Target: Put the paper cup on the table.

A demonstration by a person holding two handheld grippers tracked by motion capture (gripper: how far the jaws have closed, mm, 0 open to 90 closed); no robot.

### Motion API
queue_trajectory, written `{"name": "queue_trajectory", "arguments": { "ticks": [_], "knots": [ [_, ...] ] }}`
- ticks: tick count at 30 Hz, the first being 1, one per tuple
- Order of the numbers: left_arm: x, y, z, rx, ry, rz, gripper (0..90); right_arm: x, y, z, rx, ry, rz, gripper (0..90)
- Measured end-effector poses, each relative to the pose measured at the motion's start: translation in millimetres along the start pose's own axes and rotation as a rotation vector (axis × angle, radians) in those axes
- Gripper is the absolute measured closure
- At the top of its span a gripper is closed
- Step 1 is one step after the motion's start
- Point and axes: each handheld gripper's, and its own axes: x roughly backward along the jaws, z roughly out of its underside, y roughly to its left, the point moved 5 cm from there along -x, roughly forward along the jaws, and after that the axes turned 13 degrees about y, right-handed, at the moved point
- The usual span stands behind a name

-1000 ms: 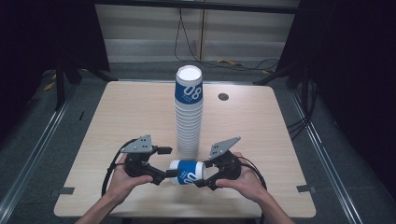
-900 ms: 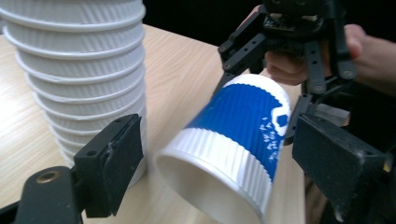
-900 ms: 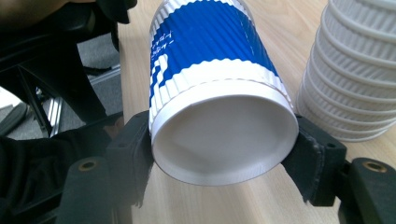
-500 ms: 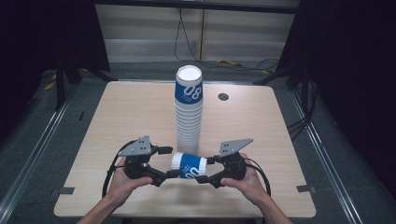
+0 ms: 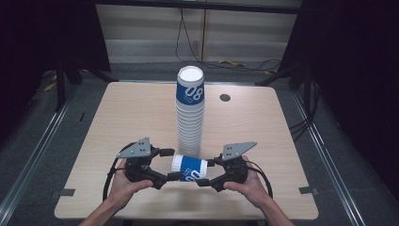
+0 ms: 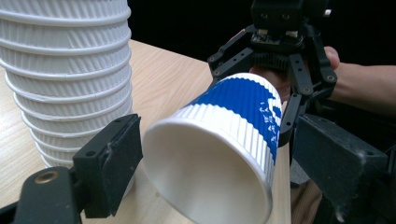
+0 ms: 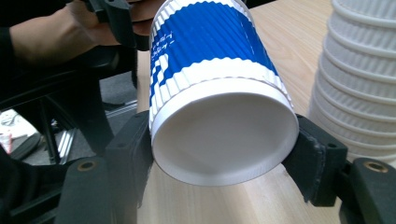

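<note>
Blue-and-white paper cup (image 5: pixel 189 168) lying sideways near the desk (image 5: pixel 263 127) front edge, long axis nine-to-three, mouth toward nine, right gripper (image 5: pixel 205 172) pinching its base, left gripper (image 5: pixel 168 164) spread around its mouth, tall cup stack (image 5: pixel 190 113) just beyond at twelve.

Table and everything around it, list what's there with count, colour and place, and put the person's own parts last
loose cup: one, blue and white, on its side at the near edge, between the two tongs
cup stack: one tall stack, white with a blue top cup, upright mid-table behind the loose cup
table: one, light wood, centre
round hole: one, dark, far right of the tabletop
cables: several, dark and yellow, on the floor beyond the table
left tongs: one, black with a grey plate, at the cup's open mouth, jaws either side of the rim
right tongs: one, black with a grey plate, shut on the cup's base end
hands: two, at the near edge, one on each tongs
</note>
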Motion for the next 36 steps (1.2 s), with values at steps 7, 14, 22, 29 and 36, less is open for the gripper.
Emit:
{"name": "queue_trajectory", "arguments": {
  "ticks": [7,14,22,29,36],
  "knots": [
    [-0.7,1.5,0.1,0.018,-0.016,0.002,15.0,0.2,1.0,-1.7,0.023,-0.054,-0.035,31.3],
    [-2.8,1.0,0.6,-0.001,-0.016,0.016,14.3,0.8,0.9,-2.4,0.022,-0.085,-0.05,31.4],
    [-9.4,-0.4,1.4,0.019,-0.02,0.048,10.8,2.2,2.8,-1.3,0.018,-0.109,-0.077,31.5],
    [-11.3,2.0,4.7,0.023,-0.049,0.064,10.6,2.7,1.7,-2.5,0.009,-0.137,-0.074,31.5],
    [-14.1,2.3,5.8,0.031,-0.039,0.084,9.8,3.4,3.2,-3.4,0.015,-0.149,-0.072,31.5]
  ]
}}
